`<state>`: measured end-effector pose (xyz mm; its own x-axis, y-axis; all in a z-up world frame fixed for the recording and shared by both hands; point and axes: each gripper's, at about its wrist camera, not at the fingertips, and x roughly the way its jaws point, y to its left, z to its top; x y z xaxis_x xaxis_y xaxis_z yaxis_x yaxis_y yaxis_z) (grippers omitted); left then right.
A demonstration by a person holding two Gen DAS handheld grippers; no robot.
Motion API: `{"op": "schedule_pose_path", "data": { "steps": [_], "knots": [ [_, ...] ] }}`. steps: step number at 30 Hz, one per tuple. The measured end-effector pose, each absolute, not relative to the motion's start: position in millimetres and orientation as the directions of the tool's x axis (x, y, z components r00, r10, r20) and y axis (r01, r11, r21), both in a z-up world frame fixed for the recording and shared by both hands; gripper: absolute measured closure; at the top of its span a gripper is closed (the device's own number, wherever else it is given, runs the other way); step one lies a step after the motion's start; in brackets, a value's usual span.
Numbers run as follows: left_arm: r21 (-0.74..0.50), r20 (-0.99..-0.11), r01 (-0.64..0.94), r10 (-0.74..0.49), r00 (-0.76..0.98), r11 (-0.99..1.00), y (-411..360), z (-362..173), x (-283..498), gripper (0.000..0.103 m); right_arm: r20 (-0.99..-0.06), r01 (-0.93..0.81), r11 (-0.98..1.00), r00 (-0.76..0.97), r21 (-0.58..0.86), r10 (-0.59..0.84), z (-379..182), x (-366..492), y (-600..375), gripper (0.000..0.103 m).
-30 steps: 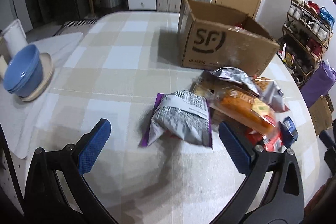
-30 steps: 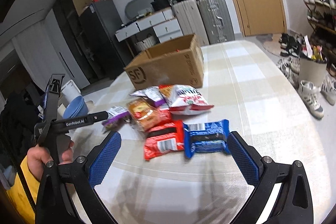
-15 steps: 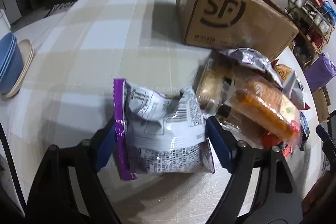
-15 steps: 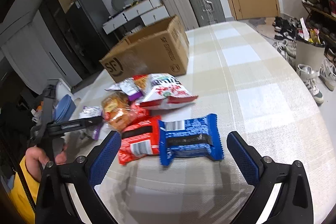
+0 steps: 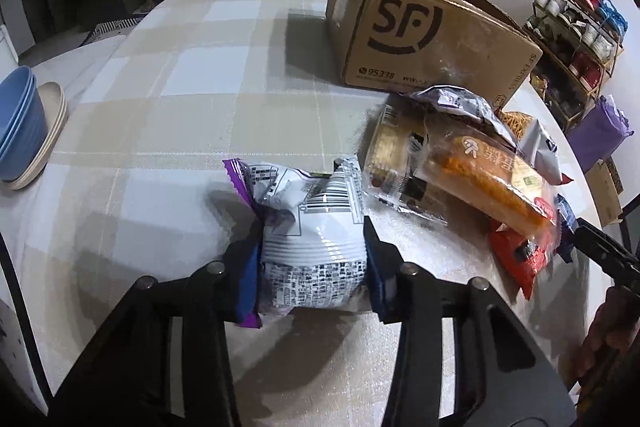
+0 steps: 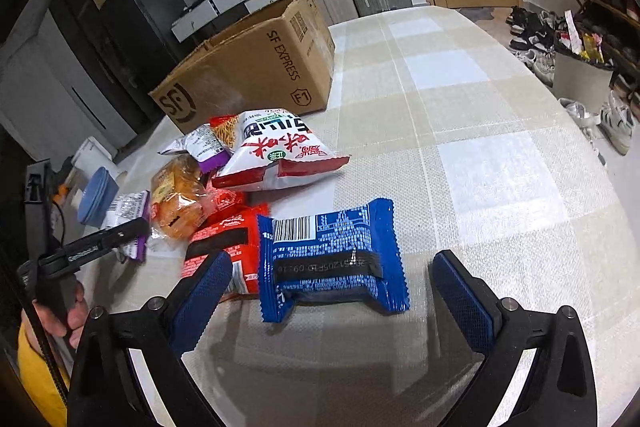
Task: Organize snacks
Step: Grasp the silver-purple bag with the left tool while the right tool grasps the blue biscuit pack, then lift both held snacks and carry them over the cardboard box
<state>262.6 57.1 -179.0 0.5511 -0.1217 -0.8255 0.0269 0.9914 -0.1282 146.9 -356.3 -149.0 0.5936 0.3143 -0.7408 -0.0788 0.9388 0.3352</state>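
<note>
The left gripper pinches the white-and-purple snack bag between its blue pads, in front of the cardboard box on the checked tablecloth. The right gripper stands wide apart, its fingers flanking the blue packet without touching it. Beside that packet lies a red packet, and nearer the box an orange bread bag and a white-and-red chip bag.

The open brown cardboard box hides its contents behind its walls. The red foil packet lies partly under the blue foil packet; its print is unreadable.
</note>
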Motion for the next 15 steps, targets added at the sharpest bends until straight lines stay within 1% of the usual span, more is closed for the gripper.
{"op": "schedule_pose_path", "data": {
  "steps": [3, 7, 9, 10, 11, 12, 13, 14, 15],
  "knots": [
    [-0.128, -0.822, 0.013, -0.113, 0.558, 0.992, 60, -177, 256, 0.063, -0.755, -0.078, 0.951, 0.59, 0.299, 0.286, -149, 149, -351, 0.001],
    [-0.13, -0.816, 0.024, -0.121, 0.565, 0.991, 59, -173, 248, 0.063, -0.787, -0.069, 0.98, 0.588, 0.184, 0.19, -151, 152, -338, 0.008],
    [-0.136, -0.812, 0.029, -0.128, 0.57, 0.99, 59, -170, 243, 0.063, -0.791, -0.065, 0.986, 0.589, 0.156, 0.164, -151, 151, -334, 0.015],
    [-0.135, -0.809, 0.029, -0.127, 0.574, 0.99, 60, -169, 243, 0.063, -0.793, -0.063, 0.987, 0.59, 0.147, 0.155, -150, 151, -334, 0.022],
    [-0.133, -0.807, 0.029, -0.125, 0.577, 0.991, 60, -167, 242, 0.063, -0.794, -0.064, 0.988, 0.59, 0.14, 0.15, -149, 151, -333, 0.027],
    [-0.135, -0.805, 0.028, -0.126, 0.58, 0.99, 61, -165, 240, 0.063, -0.794, -0.072, 0.988, 0.588, 0.138, 0.154, -149, 150, -333, 0.03],
    [-0.141, -0.801, 0.026, -0.13, 0.584, 0.99, 62, -163, 238, 0.063, -0.795, -0.084, 0.988, 0.588, 0.126, 0.151, -148, 149, -332, 0.042],
    [-0.143, -0.799, 0.026, -0.131, 0.587, 0.989, 63, -161, 236, 0.063, -0.798, -0.089, 0.992, 0.589, 0.094, 0.128, -148, 148, -330, 0.05],
    [-0.145, -0.797, 0.026, -0.132, 0.589, 0.989, 63, -159, 234, 0.063, -0.799, -0.092, 0.993, 0.59, 0.072, 0.113, -148, 147, -328, 0.05]
  ]
}}
